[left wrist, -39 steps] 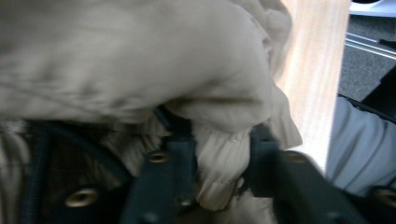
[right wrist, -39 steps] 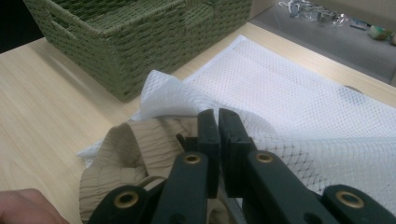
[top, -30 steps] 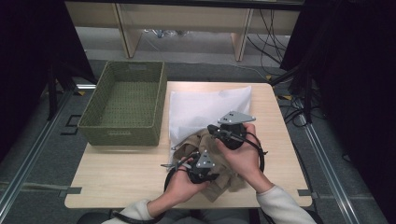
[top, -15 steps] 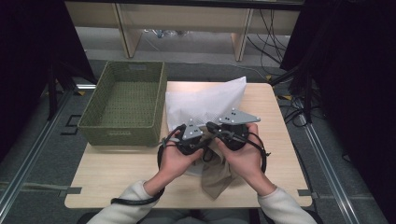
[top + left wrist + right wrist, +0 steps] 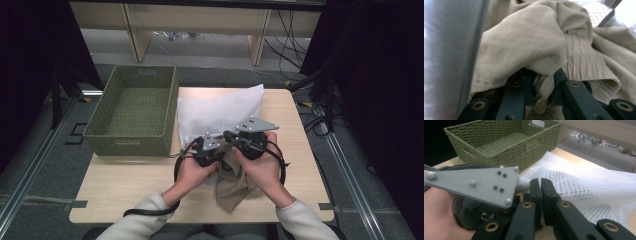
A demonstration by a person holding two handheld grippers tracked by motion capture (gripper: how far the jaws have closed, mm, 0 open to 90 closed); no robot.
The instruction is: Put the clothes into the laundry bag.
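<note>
**Two grippers meeting over one beige garment at bench centre**

Going L to R: one green woven basket [image 5: 132,111] is sitting at the bench's [image 5: 125,192] left rear, nothing showing inside it. Just beside its right wall, one white mesh bag [image 5: 220,110] is lying spread toward the far edge. In front of the bag, the left gripper [image 5: 216,146] and right gripper [image 5: 231,136] are sitting side by side, nearly touching, one hand on each. One beige garment [image 5: 235,187] is bunching under and between them, trailing toward the near edge.

Left gripper view: its jaws have just been opening a little, w/ a fold of the garment's [image 5: 544,85] elastic hem still sitting between them, pads pressing on it. Right gripper view: that gripper's [image 5: 540,185] jaws are clenched tight, pinching the mesh bag's [image 5: 584,187] edge; the basket [image 5: 499,145] is standing behind.
</note>
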